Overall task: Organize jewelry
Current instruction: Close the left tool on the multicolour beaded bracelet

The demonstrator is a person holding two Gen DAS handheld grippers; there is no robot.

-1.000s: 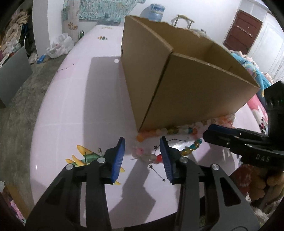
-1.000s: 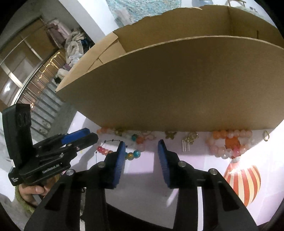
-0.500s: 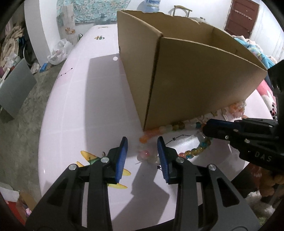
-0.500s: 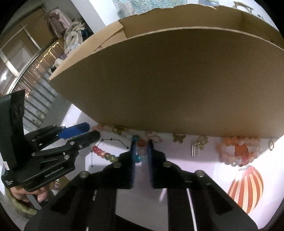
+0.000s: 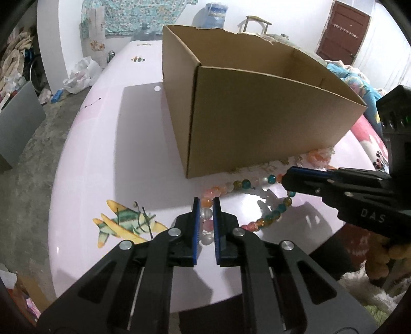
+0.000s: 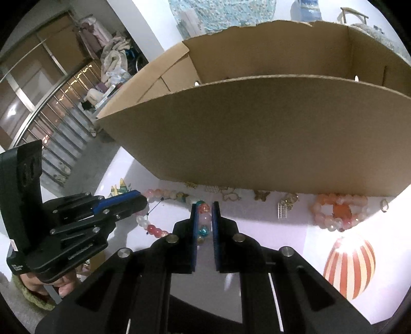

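A blue water jug (image 5: 215, 15) stands behind; a brown door (image 5: 343, 36) is shut.

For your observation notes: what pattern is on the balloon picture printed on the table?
Orange-red and cream vertical stripes on the balloon picture, clearest in the right wrist view.

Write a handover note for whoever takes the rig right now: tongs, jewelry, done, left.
Left tongs: jaws just closed on the pale end of the bead necklace.
Right tongs: shut on the same necklace's multicolour end.
The necklace lies on the pink table, just in front of the cardboard box.
Along the box's foot: a peach bead bracelet, small gold charms and a ring.
Done: both grips set. Nothing lifted yet; what the box holds cannot be told.
Left: probably lift the necklace together into the box, then the rest.
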